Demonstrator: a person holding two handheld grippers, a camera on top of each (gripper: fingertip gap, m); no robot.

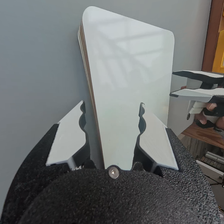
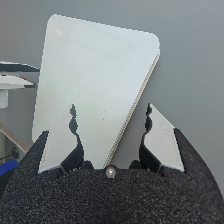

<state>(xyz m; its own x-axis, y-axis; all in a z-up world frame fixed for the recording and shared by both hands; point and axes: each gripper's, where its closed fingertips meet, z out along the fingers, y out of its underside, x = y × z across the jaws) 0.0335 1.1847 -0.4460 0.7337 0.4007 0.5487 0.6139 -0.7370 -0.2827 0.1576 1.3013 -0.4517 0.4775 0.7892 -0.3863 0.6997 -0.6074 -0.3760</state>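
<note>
Surface: a plain grey table [image 1: 36, 72] fills both wrist views; its far right edge meets a wooden frame [image 1: 208, 36], with a yellow panel [image 1: 219, 50] behind it.

Stack: a stack of white boards [image 1: 127, 78] with rounded corners lies flat on the table, centred between the two tools. The boards are slightly fanned, so brown core edges show along the stack's left side and pale layered edges [image 2: 137, 109] along its right side. The top face is glossy and carries a few dark specks.

Left hand-held gripper [image 1: 112, 104]: fingers spread wide, holding nothing. It hovers over the near left part of the stack, the left long edge passing between its fingers; contact with the boards cannot be told.

Right hand-held gripper [image 2: 111, 104]: likewise spread and empty. It straddles the stack's right long edge, left finger over the top board, right finger over bare table.

Placement, judged: each tool is lined up on one opposite long edge, an arrangement suited to squaring or steadying the fanned boards from both sides.

Person: fingertips [image 1: 212, 106] are seen on the right tool's trigger.

Periphery: a blue object [image 2: 7, 166] sits at the near left, unidentifiable.
</note>
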